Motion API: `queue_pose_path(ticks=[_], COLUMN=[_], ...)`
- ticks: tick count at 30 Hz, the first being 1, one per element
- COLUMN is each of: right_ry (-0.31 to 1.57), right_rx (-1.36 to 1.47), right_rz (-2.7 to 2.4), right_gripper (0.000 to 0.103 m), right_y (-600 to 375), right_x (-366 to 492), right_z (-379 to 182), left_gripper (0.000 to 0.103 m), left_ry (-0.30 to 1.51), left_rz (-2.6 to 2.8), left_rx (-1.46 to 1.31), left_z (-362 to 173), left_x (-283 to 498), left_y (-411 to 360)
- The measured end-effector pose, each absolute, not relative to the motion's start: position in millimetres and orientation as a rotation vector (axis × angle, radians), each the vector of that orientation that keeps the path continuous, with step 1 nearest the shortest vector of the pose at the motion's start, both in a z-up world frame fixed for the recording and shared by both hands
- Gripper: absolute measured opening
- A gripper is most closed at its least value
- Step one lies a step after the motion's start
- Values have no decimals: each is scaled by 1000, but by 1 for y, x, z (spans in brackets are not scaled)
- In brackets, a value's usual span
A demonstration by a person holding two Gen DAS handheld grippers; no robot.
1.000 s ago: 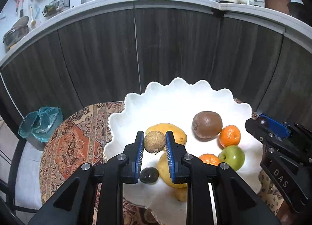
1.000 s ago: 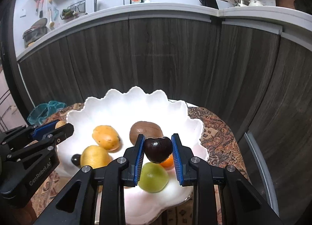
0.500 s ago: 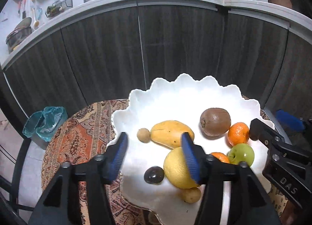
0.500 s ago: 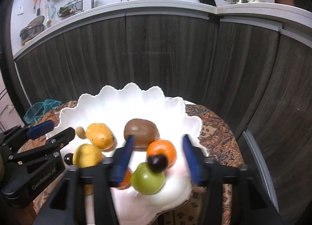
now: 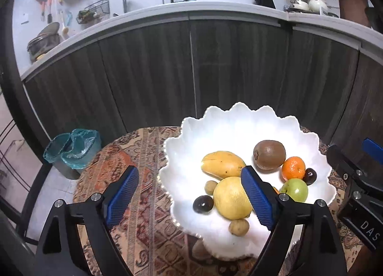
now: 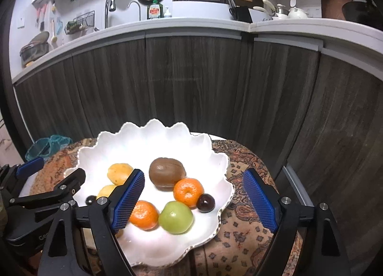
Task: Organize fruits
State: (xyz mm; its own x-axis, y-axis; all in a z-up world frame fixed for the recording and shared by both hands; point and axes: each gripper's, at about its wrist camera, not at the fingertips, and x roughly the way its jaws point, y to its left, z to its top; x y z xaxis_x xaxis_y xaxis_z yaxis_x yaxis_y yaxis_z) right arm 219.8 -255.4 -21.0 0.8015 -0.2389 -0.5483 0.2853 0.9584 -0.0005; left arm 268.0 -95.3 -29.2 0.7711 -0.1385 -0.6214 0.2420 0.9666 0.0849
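A white scalloped bowl (image 5: 239,118) (image 6: 153,132) holds the fruit on the round table. In the left wrist view it holds a mango (image 5: 222,164), a brown kiwi (image 5: 269,155), an orange (image 5: 293,168), a green apple (image 5: 295,190), a yellow fruit (image 5: 231,198), two dark plums (image 5: 203,204) (image 5: 310,176) and small brown fruits (image 5: 210,186) (image 5: 238,227). My left gripper (image 5: 189,199) is open and empty, above the bowl's near left rim. My right gripper (image 6: 195,200) is open and empty over the bowl's near right; the plum (image 6: 205,202) lies beside the orange (image 6: 188,191).
A patterned cloth (image 5: 143,156) covers the table. Dark wood cabinets (image 5: 191,72) with a counter stand behind. A teal-lined bin (image 5: 71,150) sits on the floor at the left. The other gripper shows at each view's edge (image 5: 359,194) (image 6: 36,201).
Both grippers opened and pulled back. The left one let go of the small brown fruit, the right one the dark plum; both fruits now lie in the bowl.
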Motion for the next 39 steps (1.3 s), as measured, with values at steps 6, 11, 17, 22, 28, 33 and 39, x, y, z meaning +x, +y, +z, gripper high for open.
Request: queue_pose_path(ticks=[6,11,17,22,28,33,39], right_ry=[537,521,497,471,459,462,462], right_rx=[88,74,73,74,82,88,104], right_rz=[-289,-286,-288,-292,-293,-291,-292], right_gripper=[86,86,86,86,86,86,86], right_y=[-246,-236,-229,-224,-221,-217,-214], right_x=[194,174,150,129,107,88,65], right_z=[-4,6,18,28,32,31,25], left_gripper=[88,88,88,88,88,88,88], left_ry=[637,618,590,569,561,546,530], left_rz=[-191,-184,-186,-192,-203,-210,-225], left_rx=[151,137,125,120,112,114,112], left_z=[-12,0,15,25,28,29,28], left_x=[243,223,201,180,156,137,116], left_y=[-82,-70,-59,-54,-50,-48,-44])
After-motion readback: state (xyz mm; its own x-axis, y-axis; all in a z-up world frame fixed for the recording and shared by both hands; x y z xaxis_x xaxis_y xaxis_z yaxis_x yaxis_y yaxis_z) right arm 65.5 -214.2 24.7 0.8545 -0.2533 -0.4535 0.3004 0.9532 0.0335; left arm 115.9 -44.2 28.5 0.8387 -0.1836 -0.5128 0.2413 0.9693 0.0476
